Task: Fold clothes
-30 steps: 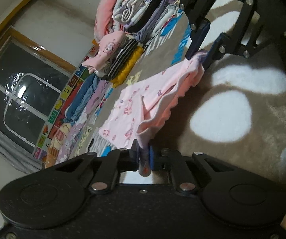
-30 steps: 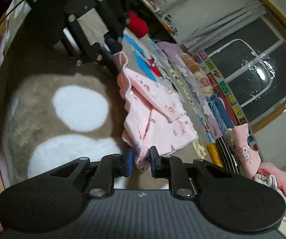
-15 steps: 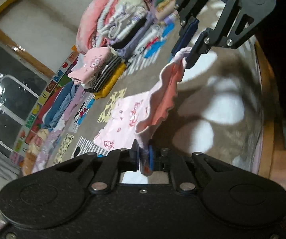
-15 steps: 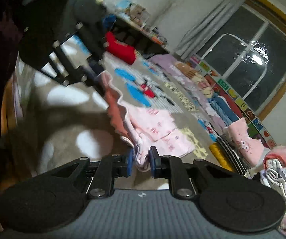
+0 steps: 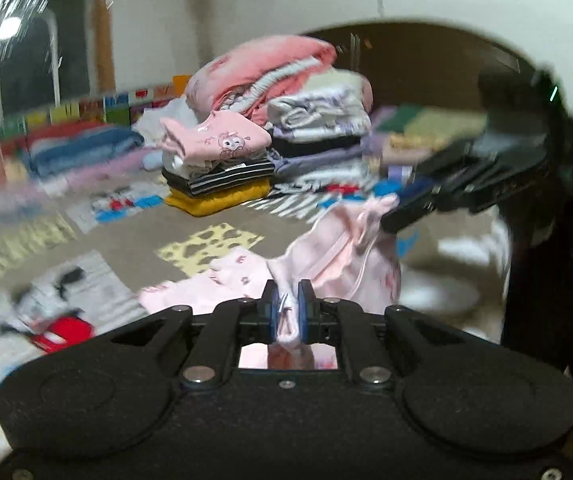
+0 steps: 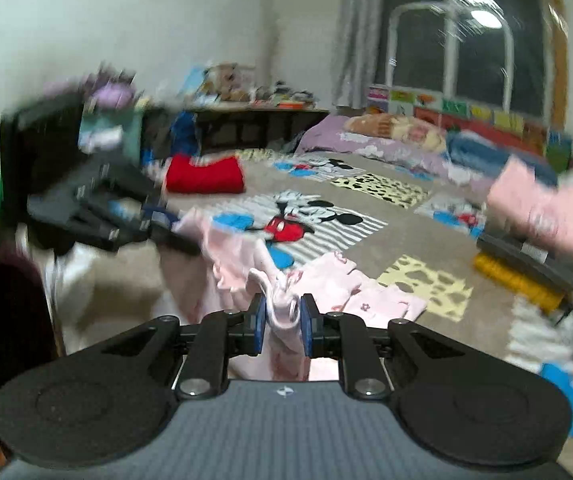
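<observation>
We see a patterned blanket (image 6: 326,216) covering the bed, the largest thing in both views, with cartoon mice, striped patches and yellow spotted patches.

On it, at about twelve o'clock in the left view, stand piles of folded clothes (image 5: 254,136): a pink top over striped and yellow pieces, and a taller pile just to its right. In the right view the same piles sit blurred at three o'clock, and a red folded piece (image 6: 204,176) lies at eleven o'clock.

The pink garment (image 5: 338,256) hangs between our two grippers, its far part resting crumpled on the blanket. The left gripper (image 5: 286,312) has its fingers (image 5: 305,312) clenched on a thin fold of one edge, almost fully closed. The right gripper (image 6: 282,322) has its fingers (image 6: 308,330) pinching a thicker bunch of the ruffled edge, with a slightly wider gap filled by cloth.

Each gripper shows in the other's view: the right one at two o'clock in the left view, the left one at nine o'clock in the right view, both blurred and touching the garment.

Open blanket lies ahead at twelve o'clock. The bed's wooden edge (image 6: 52,312) runs at eight o'clock in the right view. A dark window (image 6: 482,64) fills the wall at one o'clock.
</observation>
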Demonstrator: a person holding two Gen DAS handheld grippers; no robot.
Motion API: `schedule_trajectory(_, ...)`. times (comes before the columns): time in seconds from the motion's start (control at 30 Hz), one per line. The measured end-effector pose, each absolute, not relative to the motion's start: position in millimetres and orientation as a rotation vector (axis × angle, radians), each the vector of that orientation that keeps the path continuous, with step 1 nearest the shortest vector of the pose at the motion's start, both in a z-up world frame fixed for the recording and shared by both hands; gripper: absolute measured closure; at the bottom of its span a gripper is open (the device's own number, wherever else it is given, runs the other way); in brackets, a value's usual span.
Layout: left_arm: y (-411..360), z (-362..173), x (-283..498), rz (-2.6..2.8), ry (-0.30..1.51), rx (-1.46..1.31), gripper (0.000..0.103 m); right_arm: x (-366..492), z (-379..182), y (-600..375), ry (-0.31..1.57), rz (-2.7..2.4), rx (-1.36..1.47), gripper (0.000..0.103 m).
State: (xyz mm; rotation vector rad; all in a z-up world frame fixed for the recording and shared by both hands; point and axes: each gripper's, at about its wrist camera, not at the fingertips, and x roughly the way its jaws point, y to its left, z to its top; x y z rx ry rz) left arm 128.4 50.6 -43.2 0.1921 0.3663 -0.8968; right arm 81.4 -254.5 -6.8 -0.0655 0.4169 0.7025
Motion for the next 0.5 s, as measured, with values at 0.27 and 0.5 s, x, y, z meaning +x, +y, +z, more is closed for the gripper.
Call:
schedule_trajectory(0.27, 61, -92, 205, -0.762, 0.636, -0.165, 0.082, 159, -89, -294, 0.570, 0.661, 0.448, 0.083)
schedule_trajectory(0.5, 102, -94, 214, -0.754, 0.689, -0.417, 0.054, 165, -128, -299, 0.618, 0.654, 0.646, 0.071)
